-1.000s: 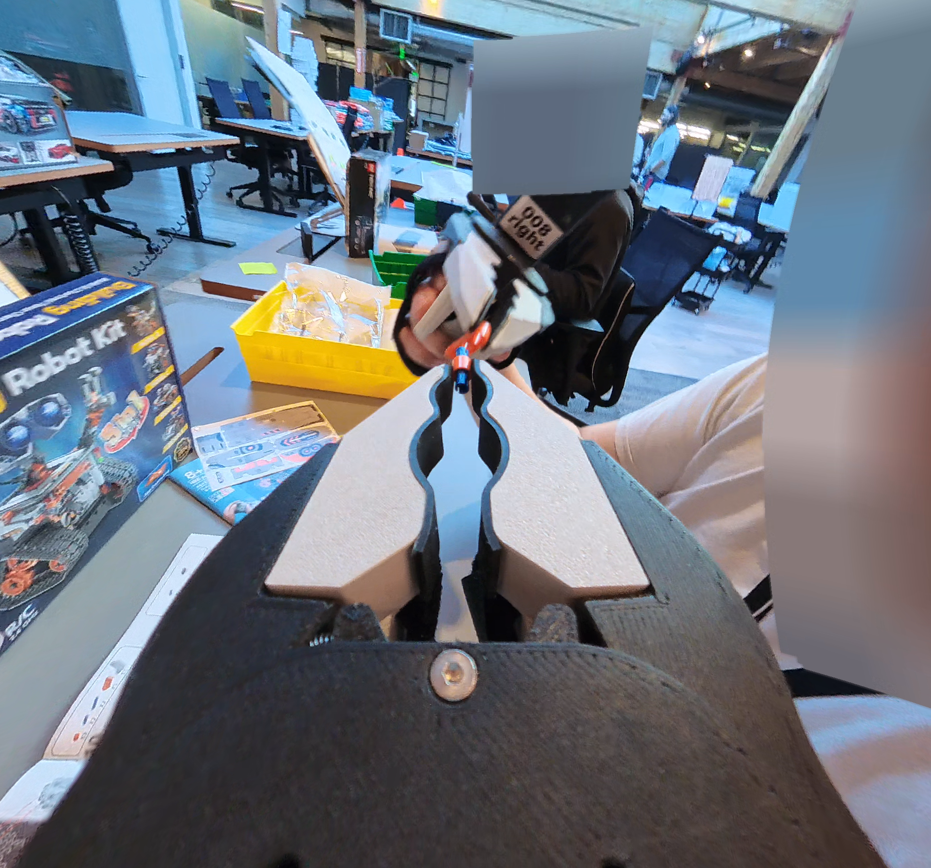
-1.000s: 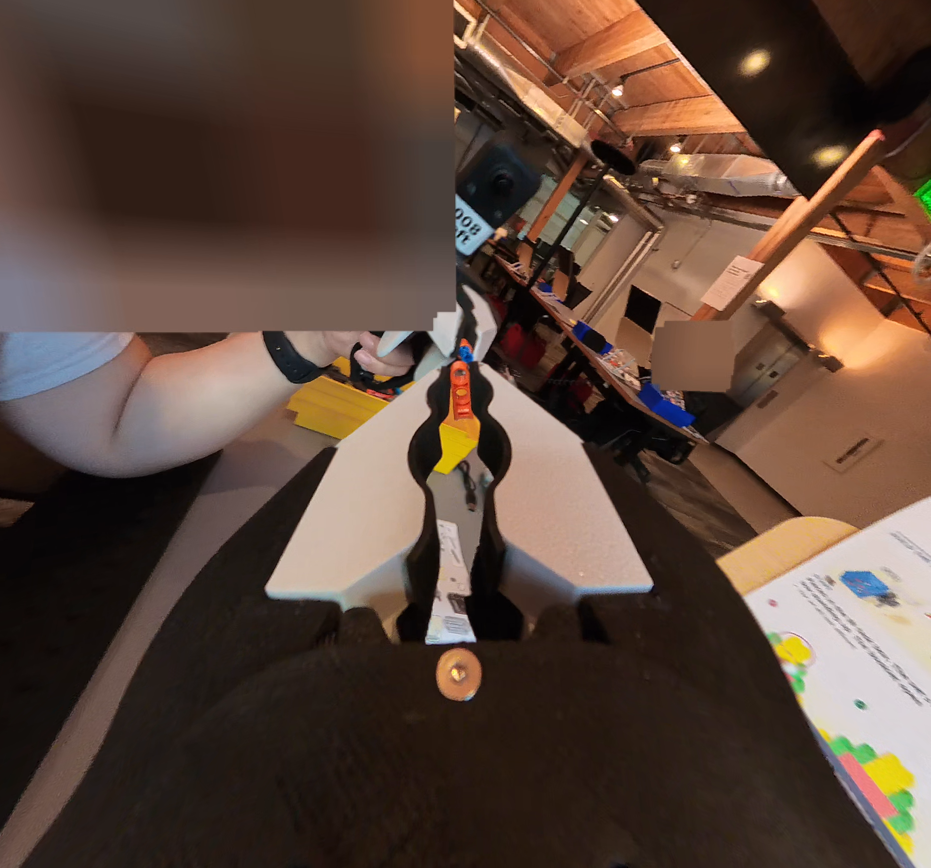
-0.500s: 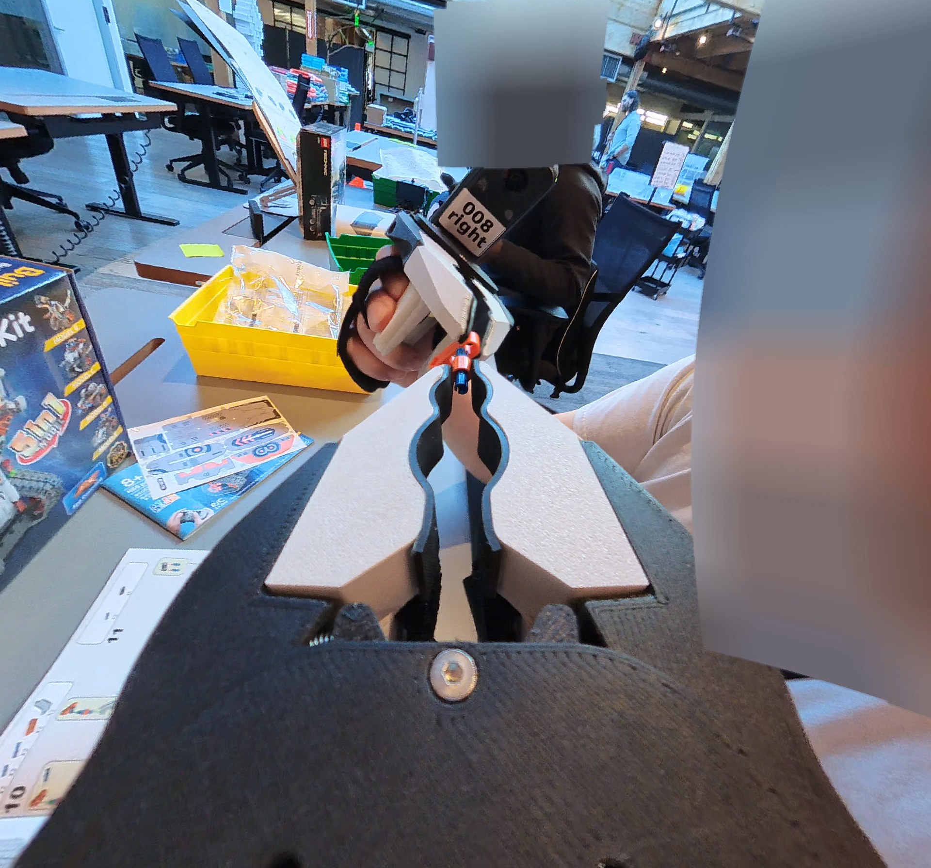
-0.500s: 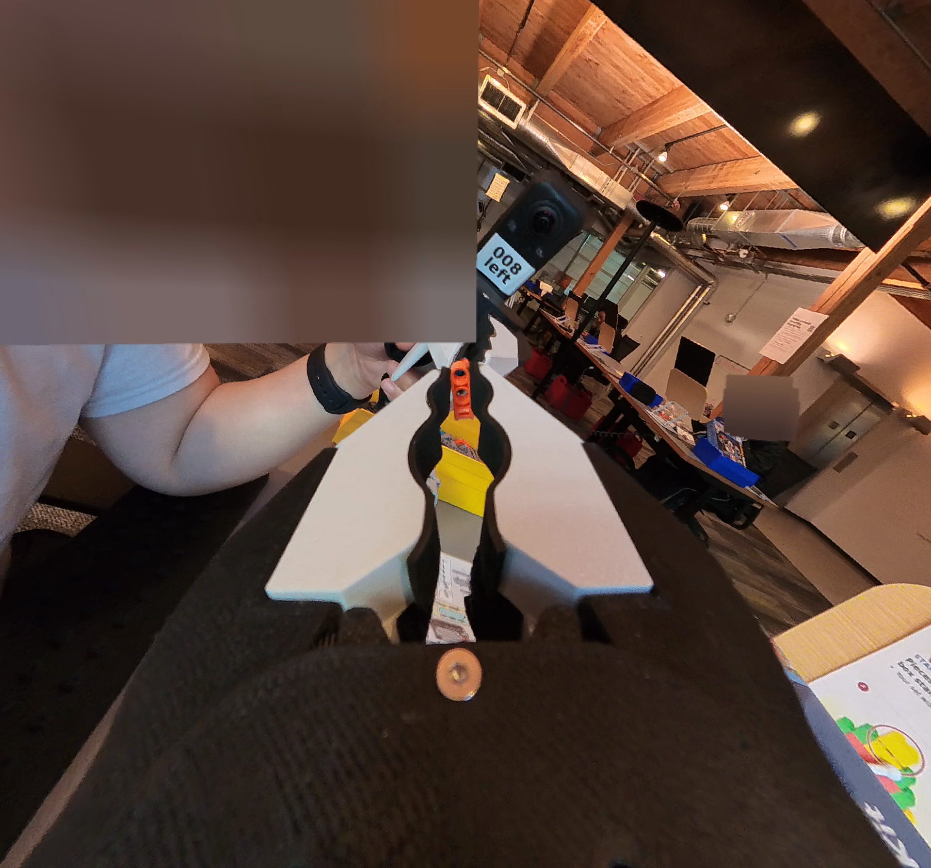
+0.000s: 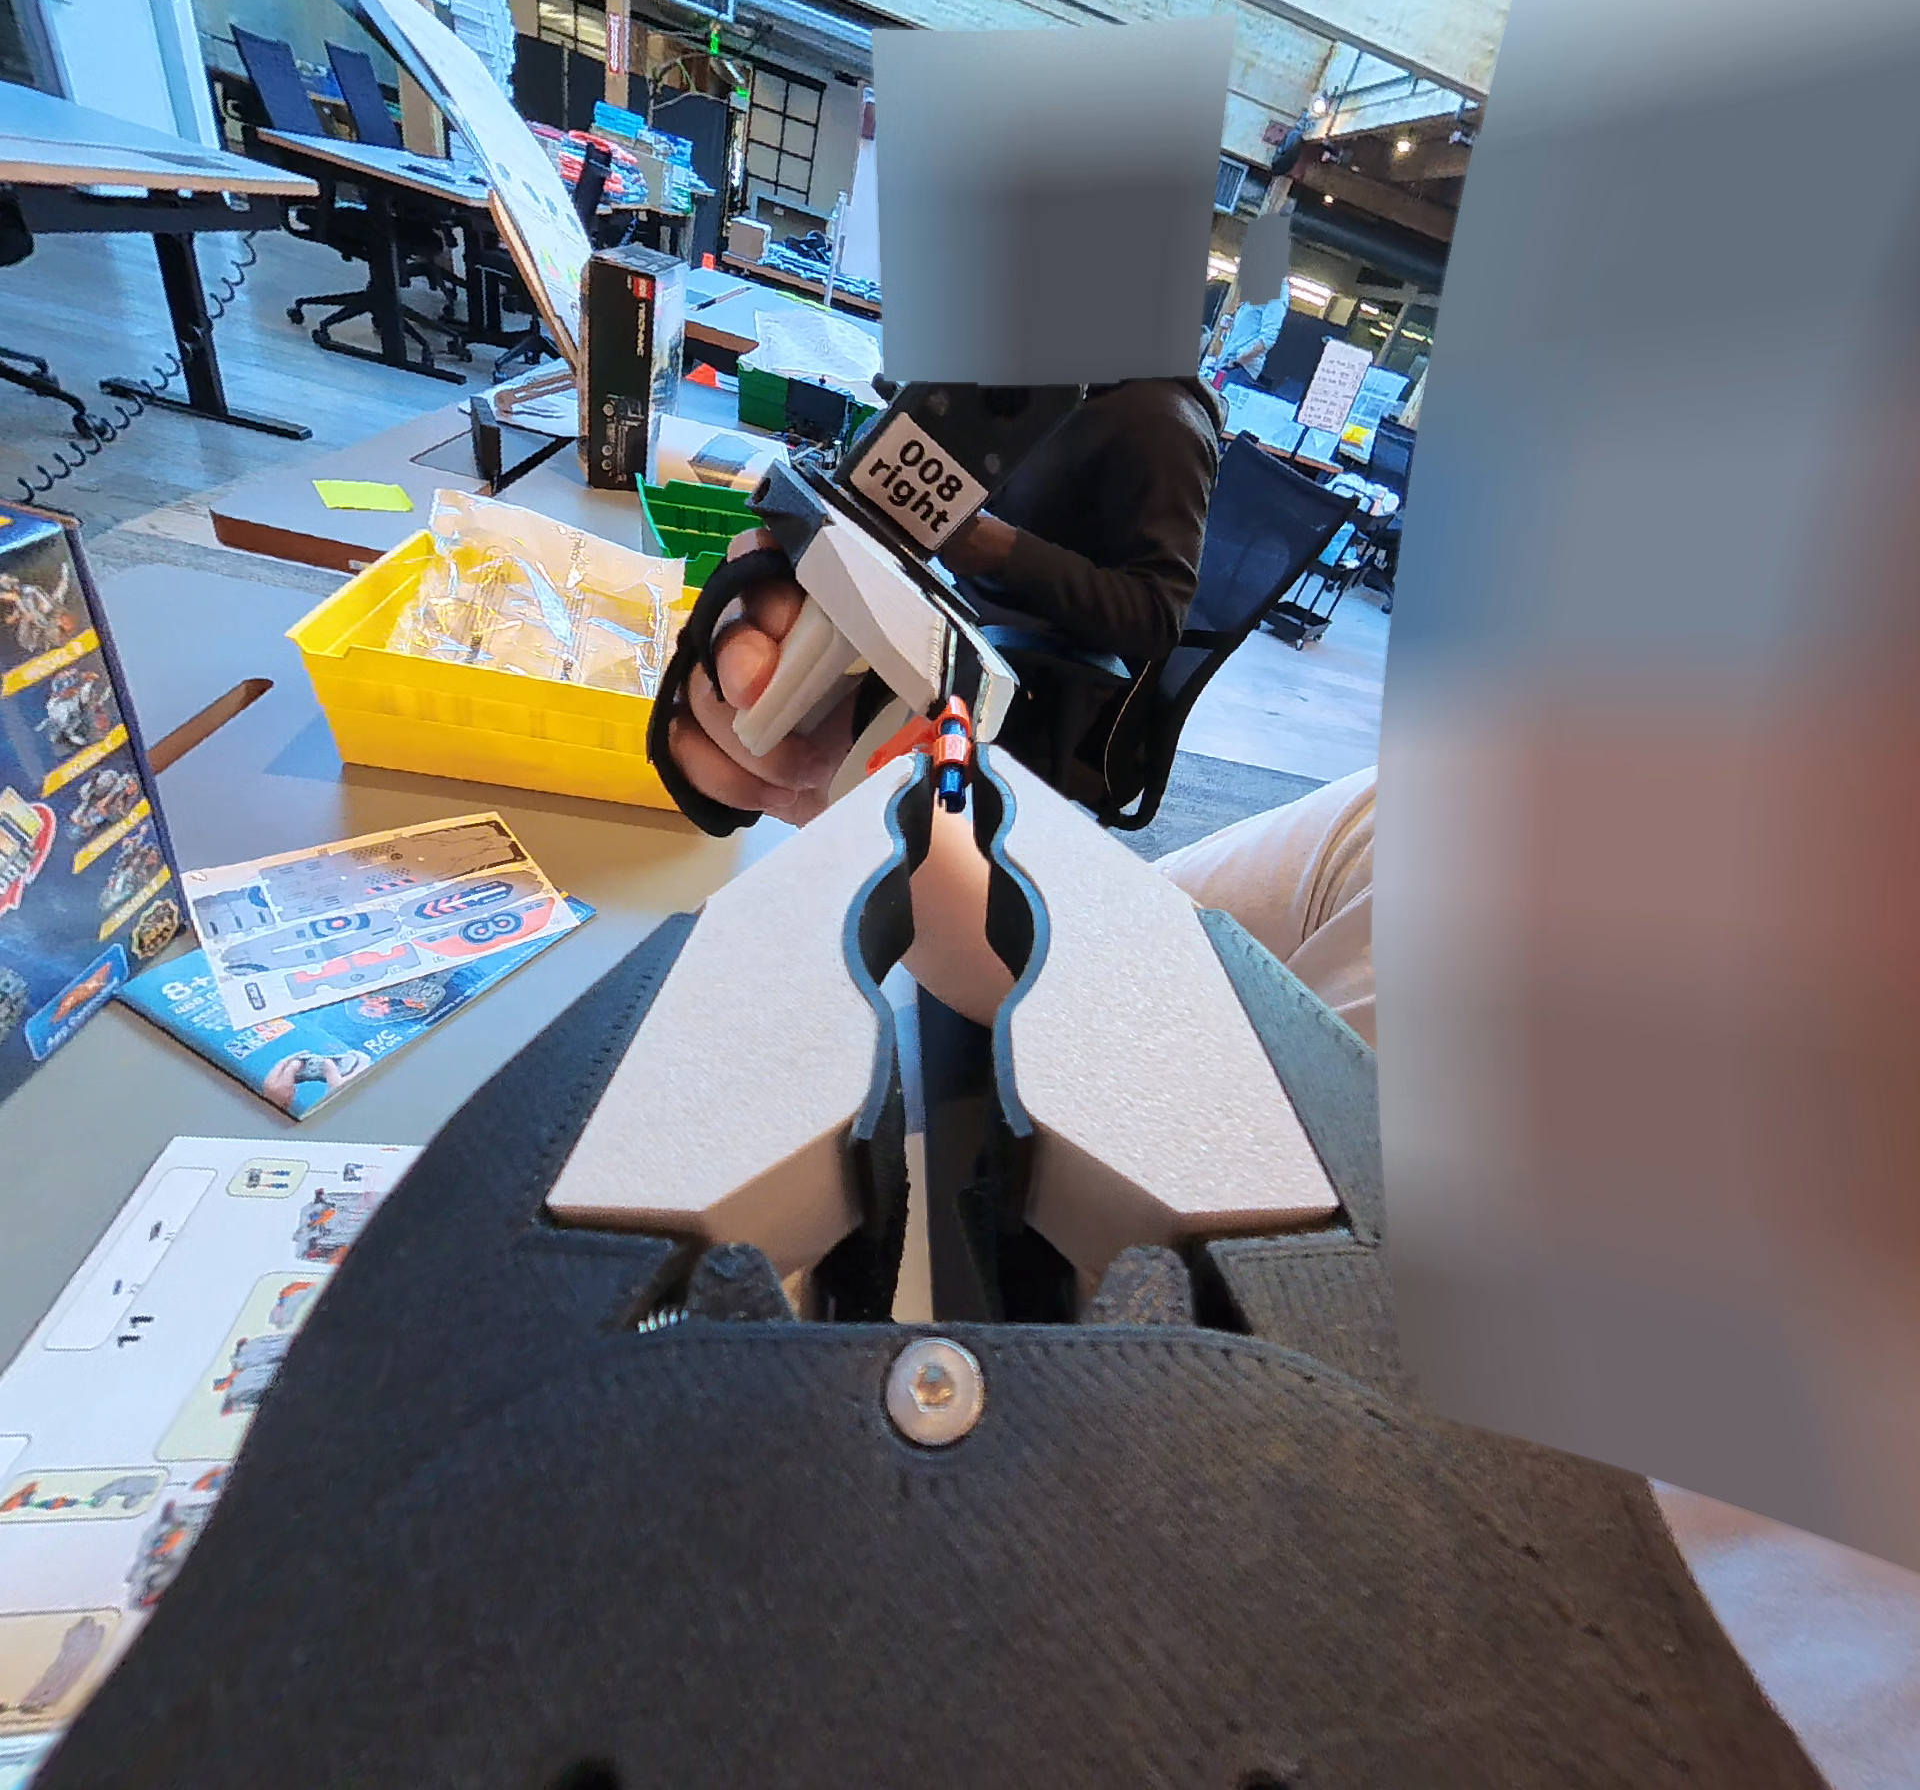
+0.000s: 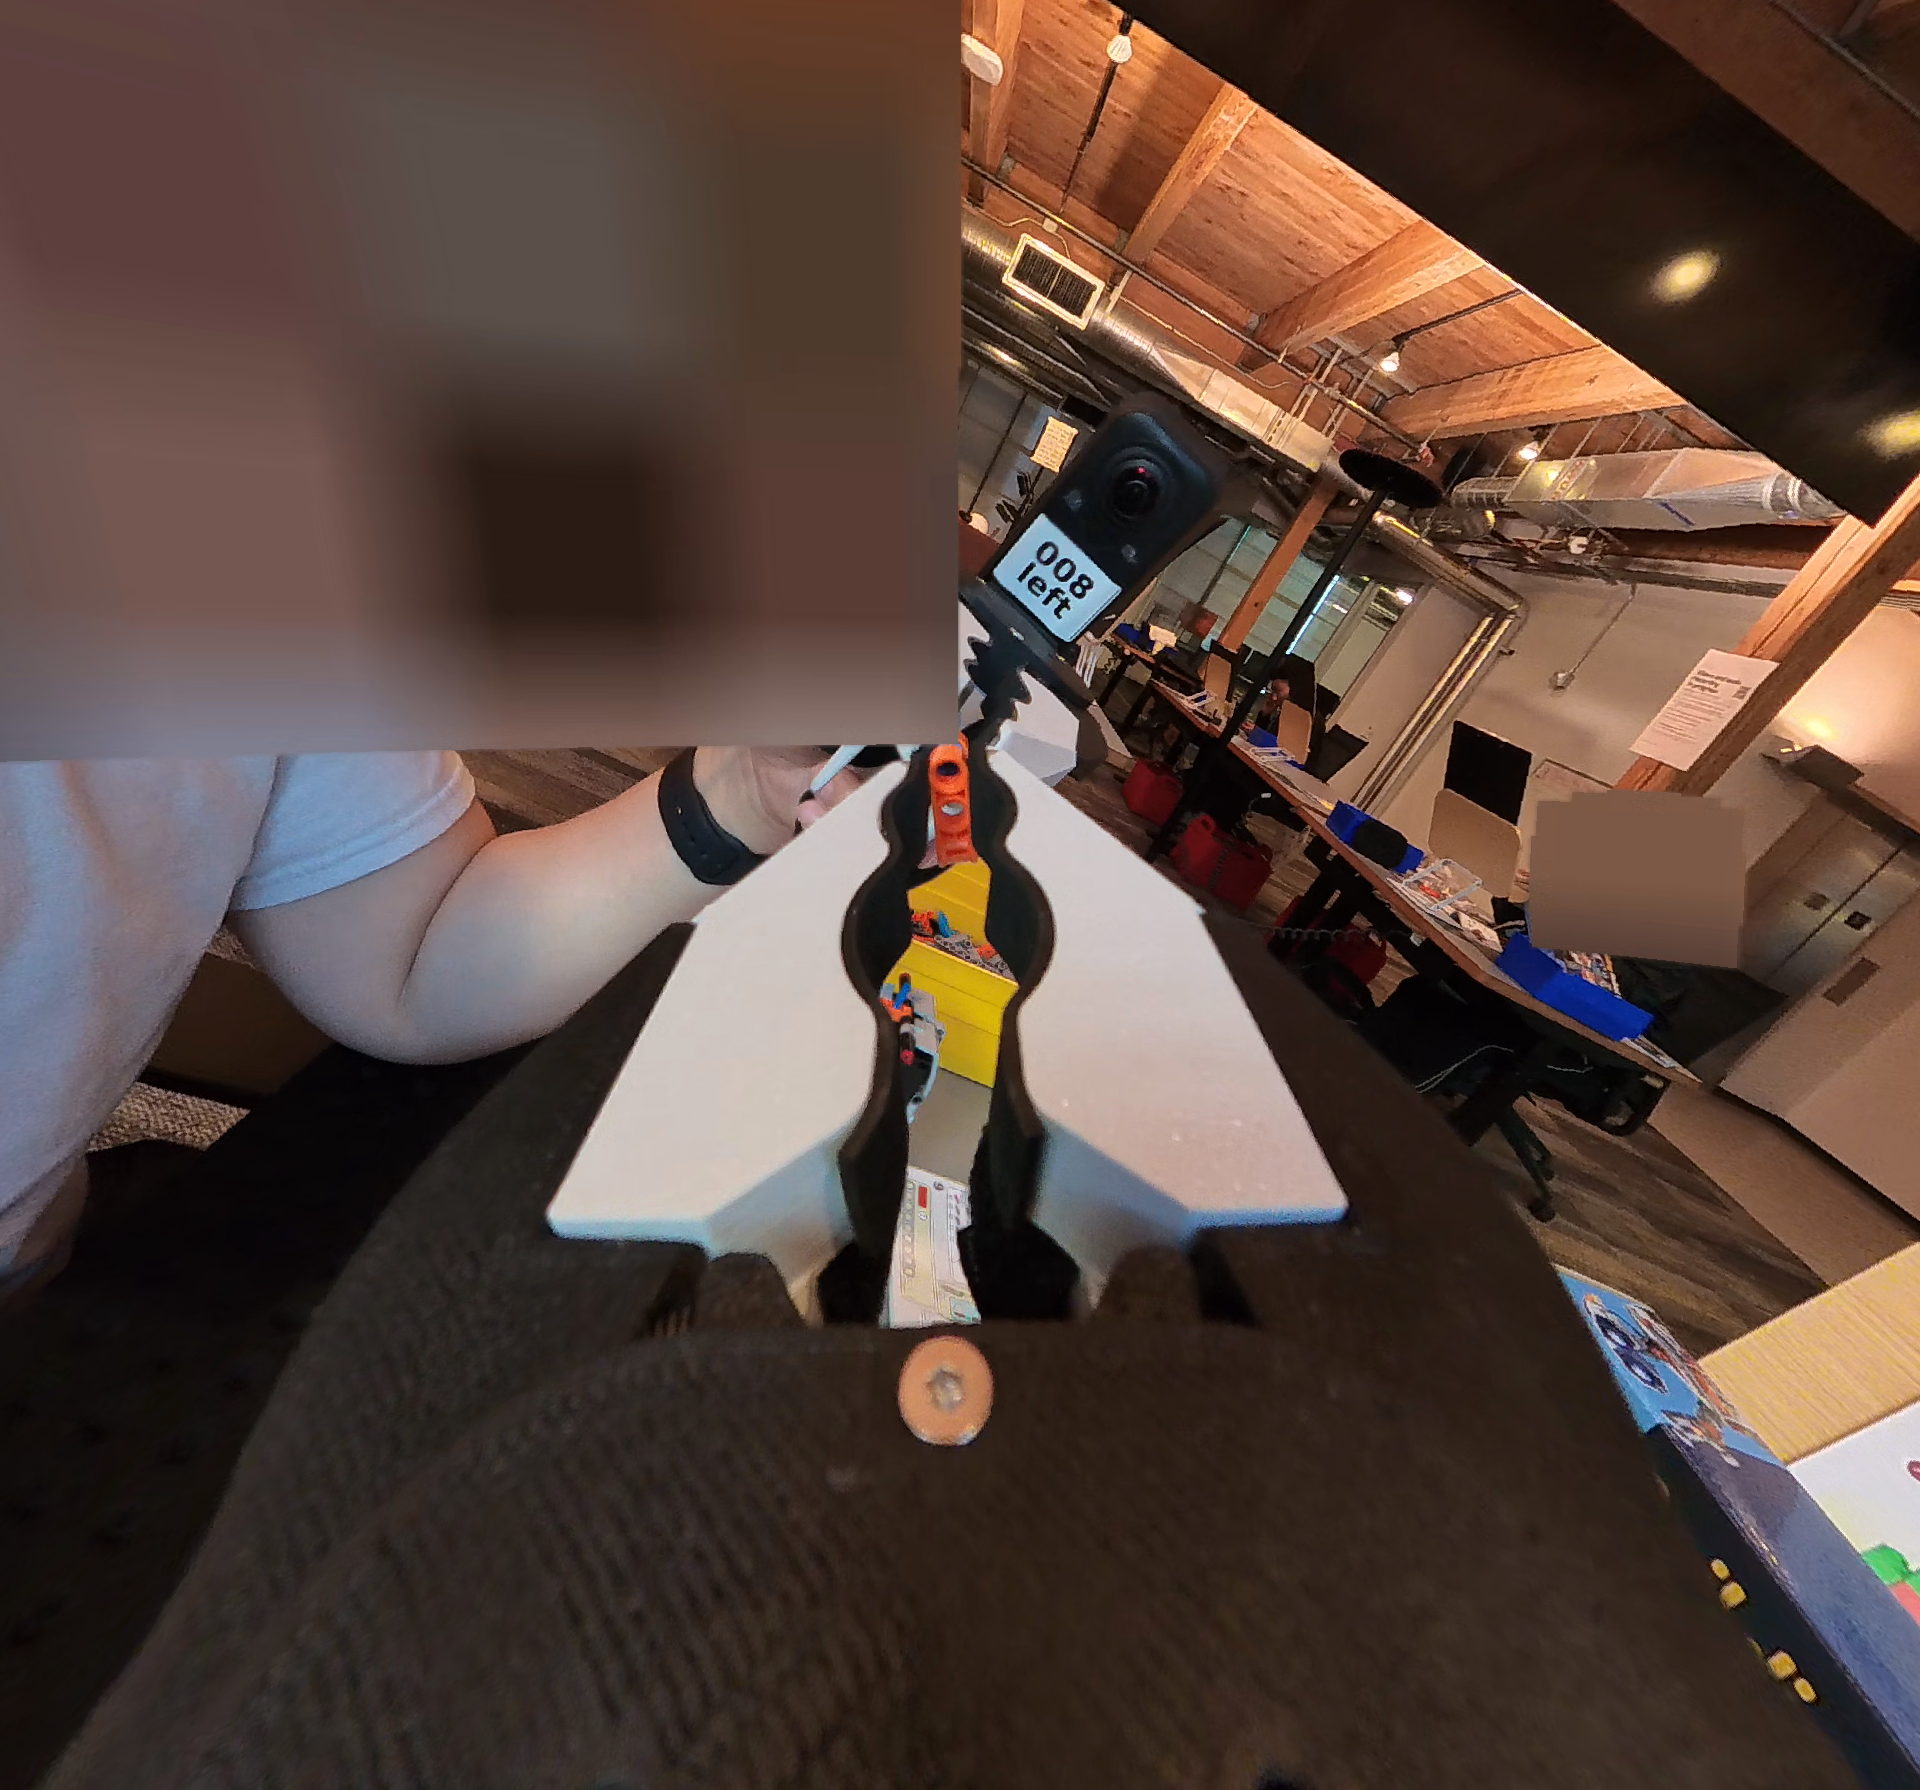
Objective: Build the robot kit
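Both grippers are held in the air above a grey table [image 5: 208, 774], tip to tip. My left gripper [image 5: 948, 772] is shut on a small blue pin [image 5: 948, 795]. The pin's far end sits in a small orange connector piece [image 5: 938, 741]. My right gripper [image 6: 951, 776] is shut on that orange piece [image 6: 951, 805]. In the left wrist view the right gripper's white body [image 5: 883, 597] is gripped by a hand. In the right wrist view the left gripper's black tips [image 6: 992, 701] and its camera [image 6: 1127, 493] stand just behind the orange piece.
A yellow tray [image 5: 468, 712] with clear plastic bags stands beyond the grippers, with a green bin [image 5: 696, 514] behind it. A blue toy-kit box [image 5: 62, 805], booklets [image 5: 364, 940] and an instruction sheet [image 5: 156, 1325] lie at the left. Yellow bins [image 6: 956, 1002] show below the right gripper. Both grippers' tips are close together, under 4 cm apart.
The grippers have stayed tip to tip on the pin and the orange piece. Both have turned together; the kit box has slid towards the left edge and the right gripper's body looks more tilted.
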Motion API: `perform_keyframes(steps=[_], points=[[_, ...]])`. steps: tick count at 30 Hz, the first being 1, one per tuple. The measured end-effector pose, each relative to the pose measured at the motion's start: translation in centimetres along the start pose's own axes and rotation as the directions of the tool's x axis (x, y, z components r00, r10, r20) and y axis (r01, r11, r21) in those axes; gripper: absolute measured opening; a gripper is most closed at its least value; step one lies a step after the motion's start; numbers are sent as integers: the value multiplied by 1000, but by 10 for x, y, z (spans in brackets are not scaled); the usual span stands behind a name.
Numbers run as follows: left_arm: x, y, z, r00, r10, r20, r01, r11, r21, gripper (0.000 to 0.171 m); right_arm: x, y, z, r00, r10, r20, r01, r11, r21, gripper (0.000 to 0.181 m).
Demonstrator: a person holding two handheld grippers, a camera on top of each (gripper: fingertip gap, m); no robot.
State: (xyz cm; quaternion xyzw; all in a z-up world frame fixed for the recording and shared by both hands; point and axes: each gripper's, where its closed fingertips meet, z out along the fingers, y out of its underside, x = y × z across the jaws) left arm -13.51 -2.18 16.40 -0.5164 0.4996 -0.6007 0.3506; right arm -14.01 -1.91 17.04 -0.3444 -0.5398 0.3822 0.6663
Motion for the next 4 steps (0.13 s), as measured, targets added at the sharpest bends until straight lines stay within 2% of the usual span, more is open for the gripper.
perform_keyframes(steps=[4], points=[[3, -2, 2, 998, -57, -39, 57, 998, 10, 5, 0, -3, -1, 1000, -22, -4, 22, 1000, 22, 6]])
